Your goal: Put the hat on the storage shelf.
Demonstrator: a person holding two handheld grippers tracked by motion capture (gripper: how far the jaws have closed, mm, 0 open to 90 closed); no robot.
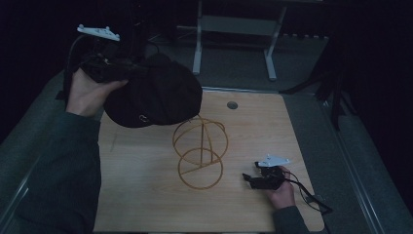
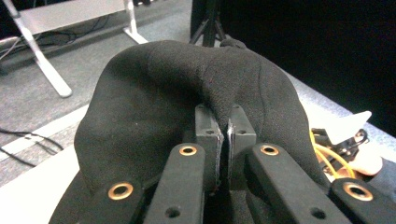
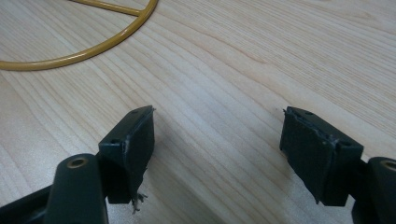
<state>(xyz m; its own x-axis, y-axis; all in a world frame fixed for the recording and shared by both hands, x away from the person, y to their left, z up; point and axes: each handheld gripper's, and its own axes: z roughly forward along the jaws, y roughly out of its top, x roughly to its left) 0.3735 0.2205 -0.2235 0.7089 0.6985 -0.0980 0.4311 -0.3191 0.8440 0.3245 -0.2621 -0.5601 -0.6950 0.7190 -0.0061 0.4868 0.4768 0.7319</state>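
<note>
A black cap (image 1: 156,92) hangs in the air above the far left of the wooden table (image 1: 146,195), its edge pinched in my left gripper (image 1: 127,72). In the left gripper view the jaws stand almost together with a fold of the cap (image 2: 187,84) between them, my left gripper (image 2: 223,135) shut on it. A yellow wire hat stand (image 1: 200,152) rises from the table's middle, just below and right of the cap. Its base ring (image 3: 93,46) curves past in the right gripper view. My right gripper (image 1: 249,176) rests on the table right of the stand, open (image 3: 217,135) with bare wood between its jaws.
A round grommet hole (image 1: 232,105) sits near the table's far edge. Beyond the table stand white desk legs (image 1: 197,44) on grey carpet and a dark tripod (image 1: 336,73) at the right. A cable (image 1: 307,192) trails from the right gripper toward the front right corner.
</note>
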